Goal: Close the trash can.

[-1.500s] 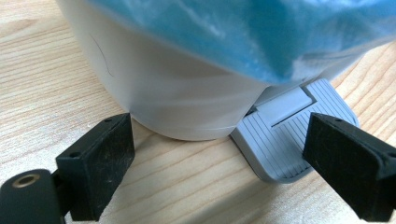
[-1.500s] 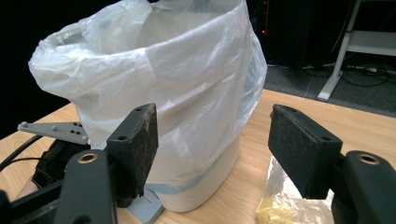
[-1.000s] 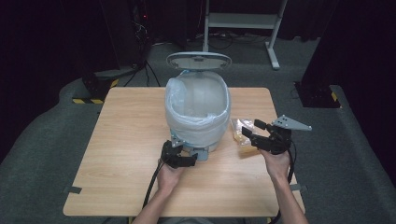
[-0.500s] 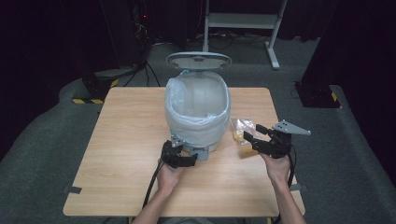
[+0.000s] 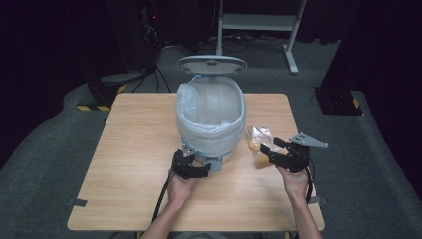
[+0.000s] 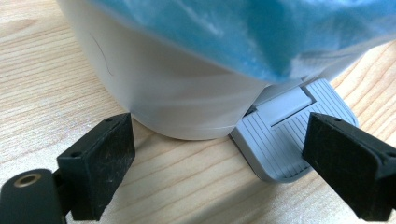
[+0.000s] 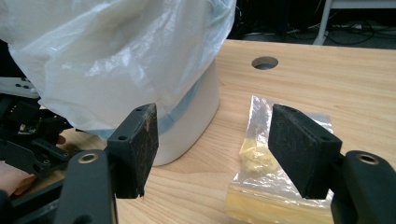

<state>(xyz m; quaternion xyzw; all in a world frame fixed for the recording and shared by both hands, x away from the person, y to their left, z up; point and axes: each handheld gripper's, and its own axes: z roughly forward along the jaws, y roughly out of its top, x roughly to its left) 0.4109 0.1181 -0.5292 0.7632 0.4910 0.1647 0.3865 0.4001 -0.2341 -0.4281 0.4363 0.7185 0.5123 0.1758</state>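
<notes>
A white pedal bin [image 5: 211,117] lined with a pale plastic bag stands mid-table, its lid [image 5: 212,64] tipped up at the back. My left gripper [image 5: 191,167] sits at the bin's front base, open; in the left gripper view one jaw lies over the grey ribbed pedal [image 6: 280,140]. A clear bag with yellowish contents [image 5: 258,139] lies flat on the table to the right of the bin. My right gripper [image 5: 268,148] hangs low just in front of it, open. In the right gripper view the bag [image 7: 261,154] lies partly behind one jaw, untouched by the pads.
The wooden table [image 5: 139,129] has bare room left of the bin and along the front edge. A round hole [image 7: 265,62] sits in the tabletop beyond the bag. Dark floor, cables and a white stand lie behind the table.
My right gripper has sunk a little toward the table beside the clear bag. The left gripper, the bin and the bag have stayed where they were.
</notes>
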